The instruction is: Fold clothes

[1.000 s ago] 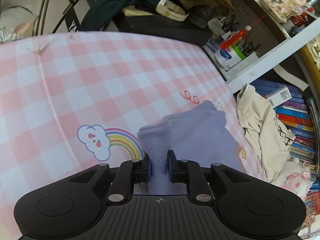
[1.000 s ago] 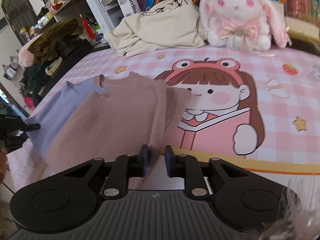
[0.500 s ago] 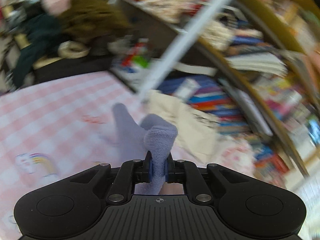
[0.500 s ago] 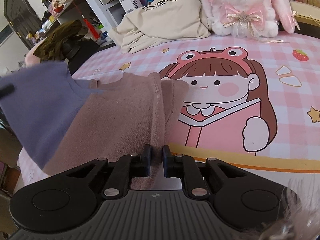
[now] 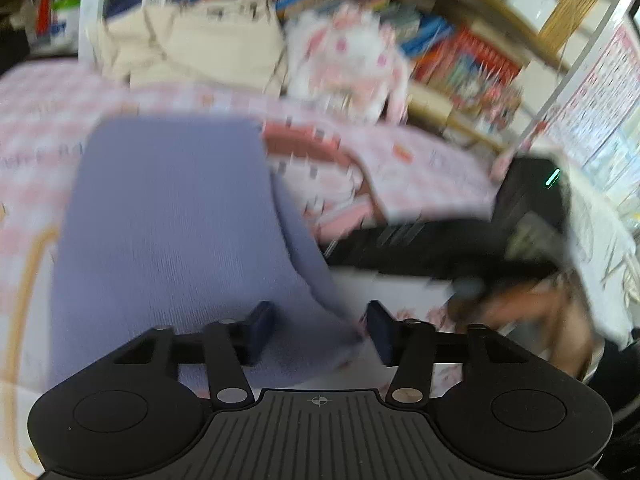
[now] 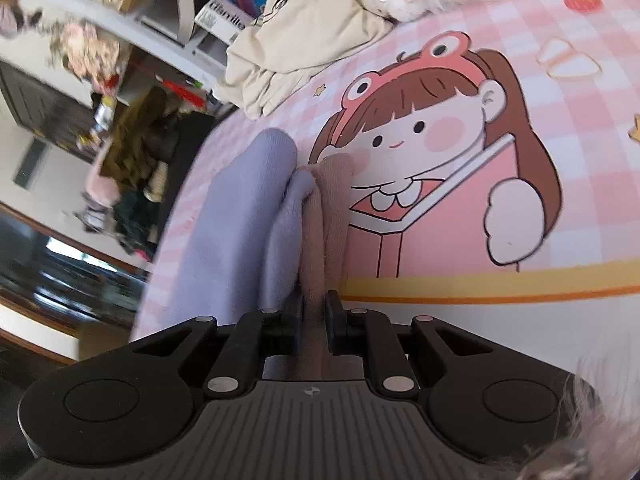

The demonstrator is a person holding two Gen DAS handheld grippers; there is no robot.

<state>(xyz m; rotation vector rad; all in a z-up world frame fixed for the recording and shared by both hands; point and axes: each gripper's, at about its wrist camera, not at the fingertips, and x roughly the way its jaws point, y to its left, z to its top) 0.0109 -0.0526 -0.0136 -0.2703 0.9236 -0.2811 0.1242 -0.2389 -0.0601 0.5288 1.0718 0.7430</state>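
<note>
In the blurred left wrist view, the left gripper stands spread wide, released, over the lavender garment lying on the pink checked cloth. In the right wrist view, the right gripper pinches the bunched lavender and mauve fabric on that cloth.

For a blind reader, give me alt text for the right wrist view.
The right gripper is shut on a mauve and lavender garment bunched into a fold over a pink checked cartoon sheet; a cream garment lies beyond.
</note>
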